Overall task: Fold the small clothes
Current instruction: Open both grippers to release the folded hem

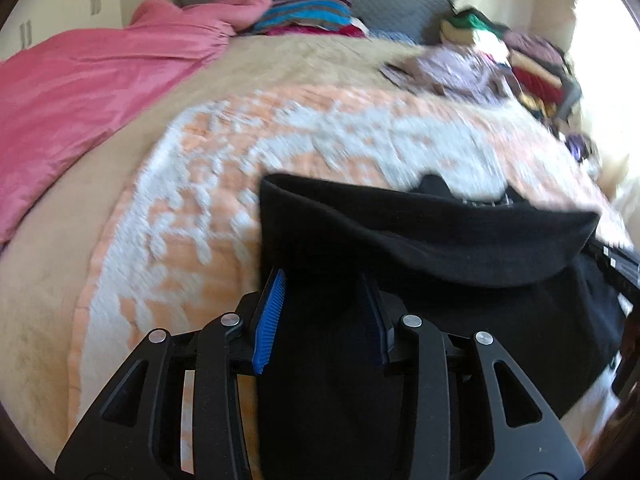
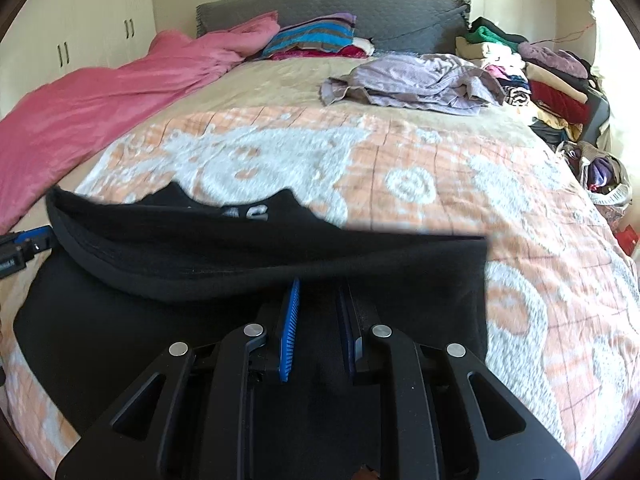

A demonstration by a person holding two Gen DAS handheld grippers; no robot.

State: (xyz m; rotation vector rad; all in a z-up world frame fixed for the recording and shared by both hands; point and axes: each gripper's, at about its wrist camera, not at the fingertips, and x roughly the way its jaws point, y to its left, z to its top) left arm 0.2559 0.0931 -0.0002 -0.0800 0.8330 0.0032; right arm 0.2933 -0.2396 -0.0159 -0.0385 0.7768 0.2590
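Observation:
A black garment [image 1: 432, 236] [image 2: 256, 256] is held up over the orange and white blanket [image 1: 224, 168] [image 2: 400, 176] on the bed. My left gripper [image 1: 324, 280] has its blue-padded fingers closed on the garment's left part, with cloth bunched between them. My right gripper [image 2: 320, 292] is closed on the garment's right part the same way. The garment's folded edge sags between the two grippers. The left gripper's fingers [image 2: 24, 244] show at the left edge of the right wrist view. The fingertips are hidden under cloth.
A pink duvet [image 2: 92, 108] lies along the bed's left side. A crumpled lilac garment [image 2: 416, 80] lies further up the bed. Stacked folded clothes [image 2: 540, 80] sit at the right. Striped pillows [image 2: 316, 36] lean on the grey headboard [image 2: 332, 4].

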